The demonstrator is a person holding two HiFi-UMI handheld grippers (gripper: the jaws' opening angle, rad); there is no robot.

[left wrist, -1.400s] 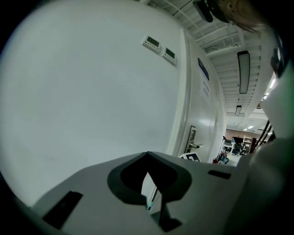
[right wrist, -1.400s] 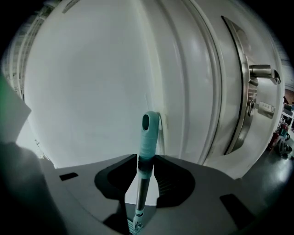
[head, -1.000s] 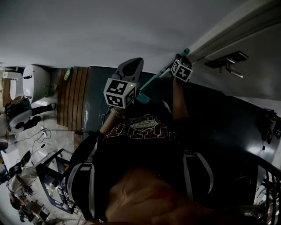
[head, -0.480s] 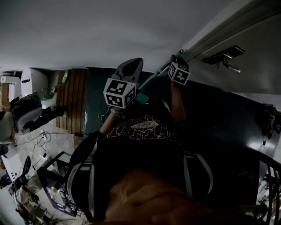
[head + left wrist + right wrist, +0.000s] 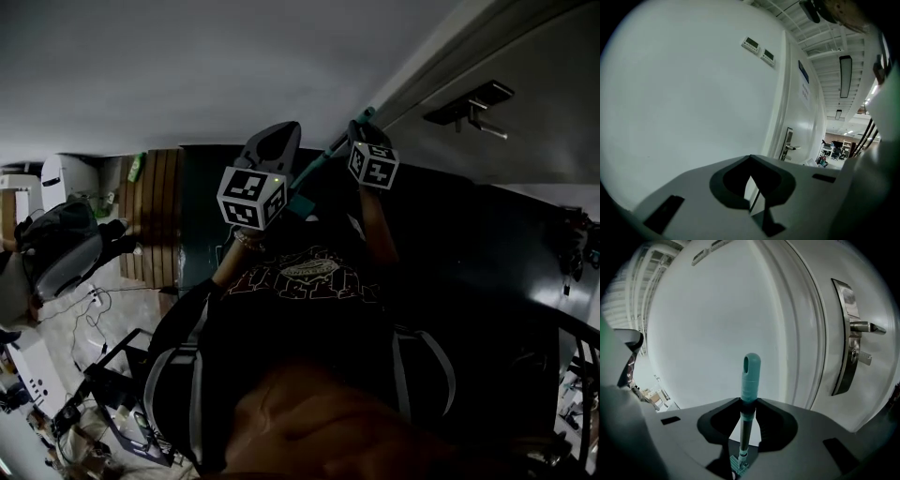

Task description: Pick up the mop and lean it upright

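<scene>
White wall [image 5: 717, 333]; door [image 5: 820, 348], metal handle [image 5: 862, 327]; brown wooden slats [image 5: 155, 211]; floor cables [image 5: 84, 309].

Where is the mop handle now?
Right gripper view, centre: the mop handle stands clamped in the right gripper, before the white wall, left of the door handle.

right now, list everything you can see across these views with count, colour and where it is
mop: one, teal handle, between the right gripper's jaws
door: one, white, right of the mop
door handle: one, silver, on the door
wall controls: two, white, high up, left of the door
door sign: one, blue, upper part of the door
wooden slats: one panel, brown, on the floor at the head view's left
ceiling light: one long strip, lit, above the corridor
left gripper: one, grey, jaws together, nothing in them
right gripper: one, grey, jaws closed on the mop handle
</scene>
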